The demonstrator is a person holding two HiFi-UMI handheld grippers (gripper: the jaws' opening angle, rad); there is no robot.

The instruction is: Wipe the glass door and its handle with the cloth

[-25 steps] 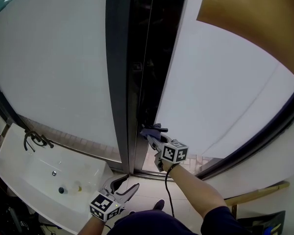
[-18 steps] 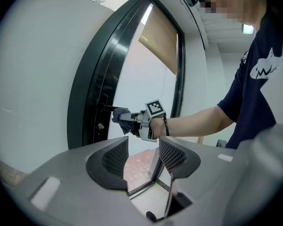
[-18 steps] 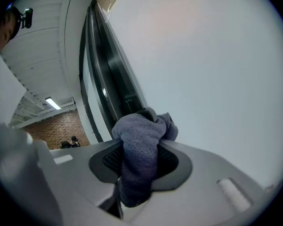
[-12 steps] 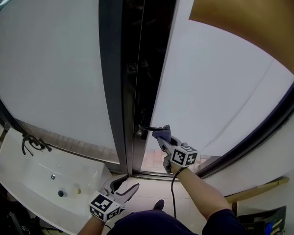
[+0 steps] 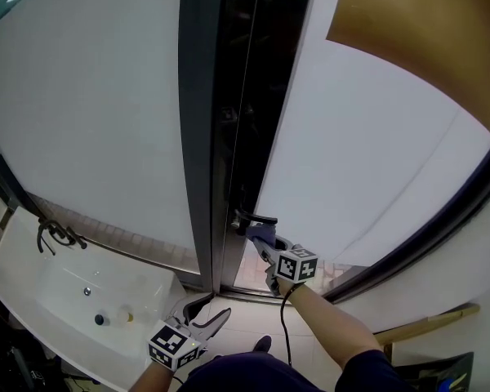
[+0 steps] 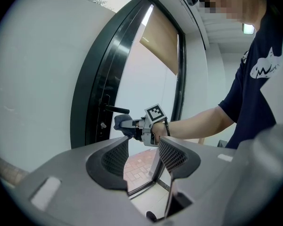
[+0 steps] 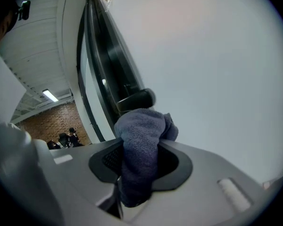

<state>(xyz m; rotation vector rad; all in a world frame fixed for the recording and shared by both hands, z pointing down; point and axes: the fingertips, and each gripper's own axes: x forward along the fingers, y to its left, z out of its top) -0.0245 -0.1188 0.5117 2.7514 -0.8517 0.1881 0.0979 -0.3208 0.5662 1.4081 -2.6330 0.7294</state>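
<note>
The frosted glass door [image 5: 367, 137] hangs in a dark frame [image 5: 200, 137], and its black lever handle [image 5: 257, 217] sticks out near the door's edge. My right gripper [image 5: 259, 237] is shut on a blue-grey cloth [image 5: 261, 232], which sits just below the handle. In the right gripper view the bunched cloth [image 7: 141, 145] fills the jaws, with the handle [image 7: 134, 99] right above it. My left gripper [image 5: 208, 307] hangs low by my body, open and holding nothing. Its own view shows the handle [image 6: 117, 109], the cloth [image 6: 121, 124] and the right gripper [image 6: 132, 125] ahead.
A white basin [image 5: 33, 300] with a dark tap [image 5: 53, 235] stands at the lower left. A wooden pole [image 5: 425, 321] lies at the lower right. A brown blind [image 5: 425, 31] covers the door's upper part. Several people [image 7: 66, 138] stand far off indoors.
My right gripper, with the cloth, has slid along the handle and dropped to just below it, so the handle now shows bare. The left gripper has stayed put.
</note>
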